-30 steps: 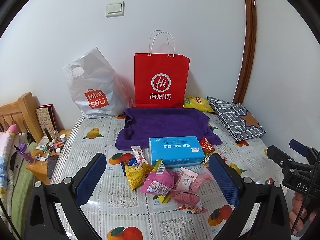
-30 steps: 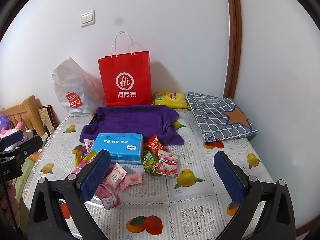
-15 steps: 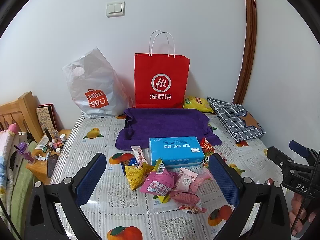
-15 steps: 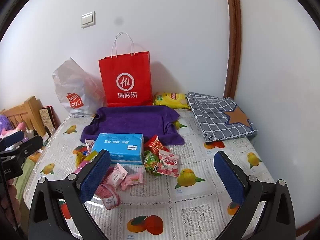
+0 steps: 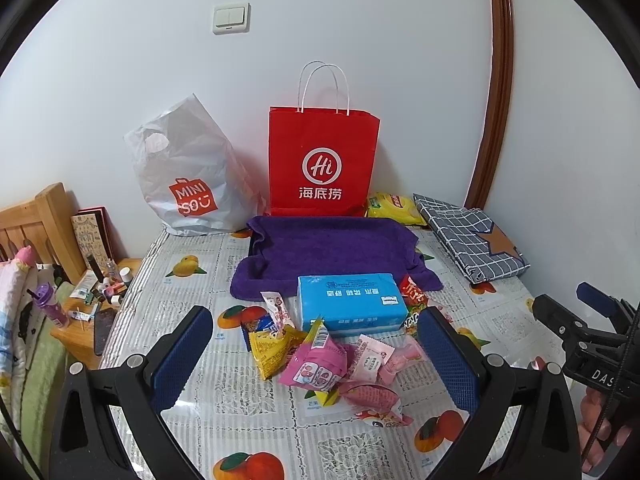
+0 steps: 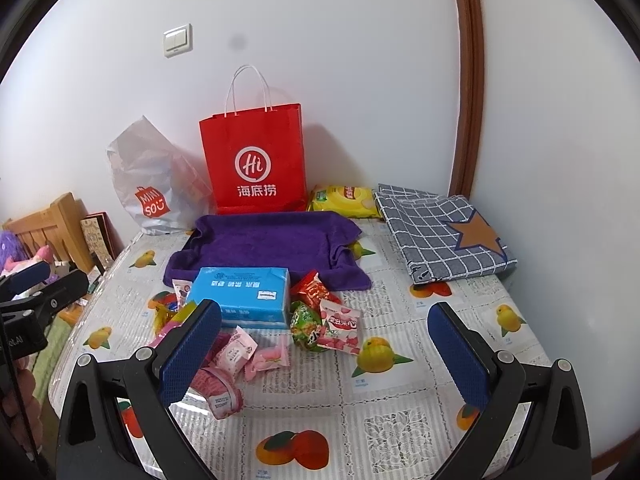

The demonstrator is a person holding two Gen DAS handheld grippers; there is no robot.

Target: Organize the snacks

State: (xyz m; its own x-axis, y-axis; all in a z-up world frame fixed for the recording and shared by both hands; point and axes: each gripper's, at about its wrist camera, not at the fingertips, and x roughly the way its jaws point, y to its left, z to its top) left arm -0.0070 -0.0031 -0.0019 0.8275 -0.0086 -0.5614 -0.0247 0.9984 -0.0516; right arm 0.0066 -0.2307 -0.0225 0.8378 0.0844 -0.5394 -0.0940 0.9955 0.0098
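Several small snack packets lie in a loose pile in front of a blue tissue box (image 5: 351, 303) (image 6: 244, 295): a pink packet (image 5: 316, 364), a yellow one (image 5: 271, 347), a red one (image 6: 314, 291), a green one (image 6: 305, 324) and a pink-white gummy packet (image 6: 341, 327). Behind the box sits a tray draped in a purple towel (image 5: 328, 252) (image 6: 264, 249). My left gripper (image 5: 316, 364) hovers open above the pile. My right gripper (image 6: 324, 360) hovers open too, holding nothing, right of the pile. Each gripper shows at the edge of the other's view.
A red paper bag (image 5: 323, 164) (image 6: 254, 162) and a grey plastic bag (image 5: 188, 176) lean on the back wall. A yellow chip bag (image 6: 345, 199) and a folded checked cloth (image 6: 440, 232) lie at the back right. A cluttered nightstand (image 5: 96, 304) stands left of the fruit-patterned table (image 6: 400, 420).
Both views have shifted only slightly; nothing was picked up or moved, and both grippers stay open.
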